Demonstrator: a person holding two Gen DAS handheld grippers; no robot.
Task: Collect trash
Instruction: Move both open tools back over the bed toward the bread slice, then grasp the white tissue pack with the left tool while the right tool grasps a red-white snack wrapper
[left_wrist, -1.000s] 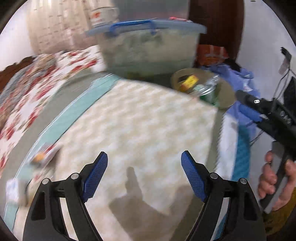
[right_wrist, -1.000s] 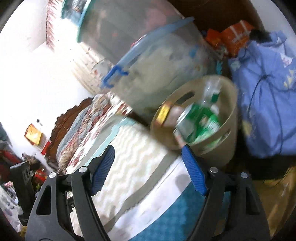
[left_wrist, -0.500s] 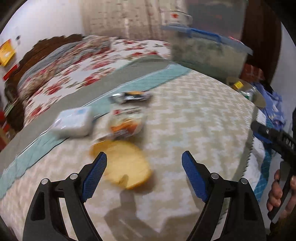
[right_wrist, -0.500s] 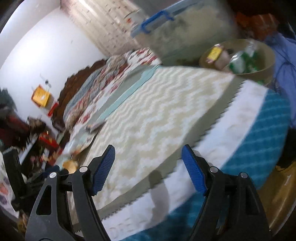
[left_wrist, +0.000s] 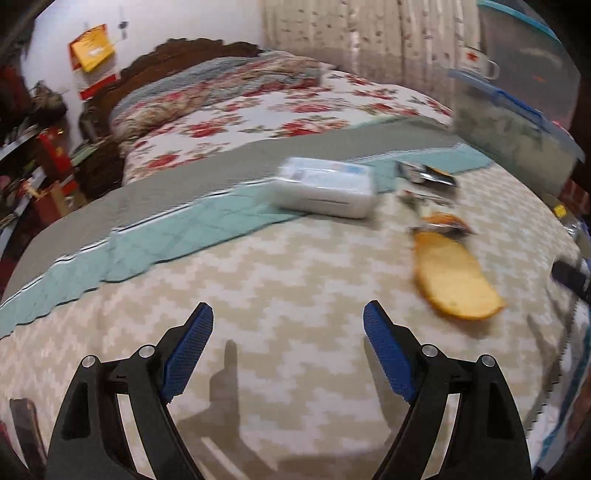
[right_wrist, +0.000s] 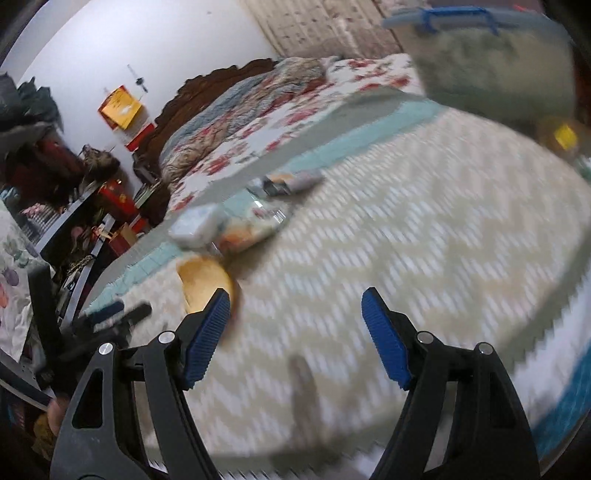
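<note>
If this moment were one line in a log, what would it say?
left gripper: open, empty | right gripper: open, empty | orange peel, wrappers: on bed, uncollected

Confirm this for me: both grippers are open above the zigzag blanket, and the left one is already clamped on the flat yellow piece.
Not quite. The left gripper is open and empty; the flat yellow piece lies on the zigzag blanket, off to its right, as the left wrist view shows. The right gripper is open too.

text: none legible — white box (left_wrist: 325, 192) | wrappers (left_wrist: 428, 177) — blurred
</note>
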